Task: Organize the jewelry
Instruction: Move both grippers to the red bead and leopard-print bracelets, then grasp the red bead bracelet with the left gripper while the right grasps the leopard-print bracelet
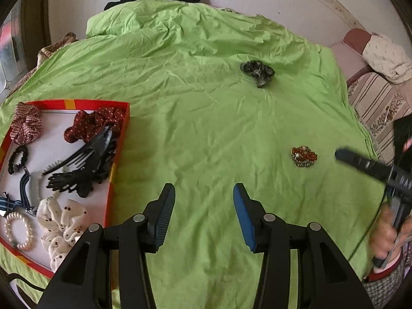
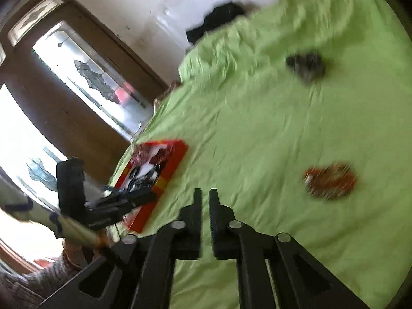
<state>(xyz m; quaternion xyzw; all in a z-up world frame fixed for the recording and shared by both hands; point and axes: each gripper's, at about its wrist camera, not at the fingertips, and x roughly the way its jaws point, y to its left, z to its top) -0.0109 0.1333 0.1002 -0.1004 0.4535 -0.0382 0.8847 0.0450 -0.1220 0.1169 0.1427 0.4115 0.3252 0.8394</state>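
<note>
Red cardboard forms the shallow, white-floored box lying at nine o'clock in the left wrist view on the wrinkled lime-green cotton sheet. It holds a pink checked fabric scrunchie, a dark red dotted scrunchie, a small black elastic hair tie, a black plastic toothed hair claw, a black lacy hair piece, a blue striped ribbon, a white pearl bead bracelet and a cream dotted scrunchie.

Loose on the sheet are a dark grey patterned scrunchie at one o'clock and, at three o'clock, a gold-toned brooch with red beads.

The left gripper, with ribbed blue-faced pads, has its jaws partly open over bare sheet, holding nothing. The right gripper enters at three o'clock, a hand on its handle, just beside the brooch and not touching it.

Only the right wrist view, badly blurred, shows a brown wooden door with frosted patterned glass; its own jaws stand a narrow gap apart and empty. Only the left wrist view gives the box's contents sharply, plus a striped cushion at two o'clock.
</note>
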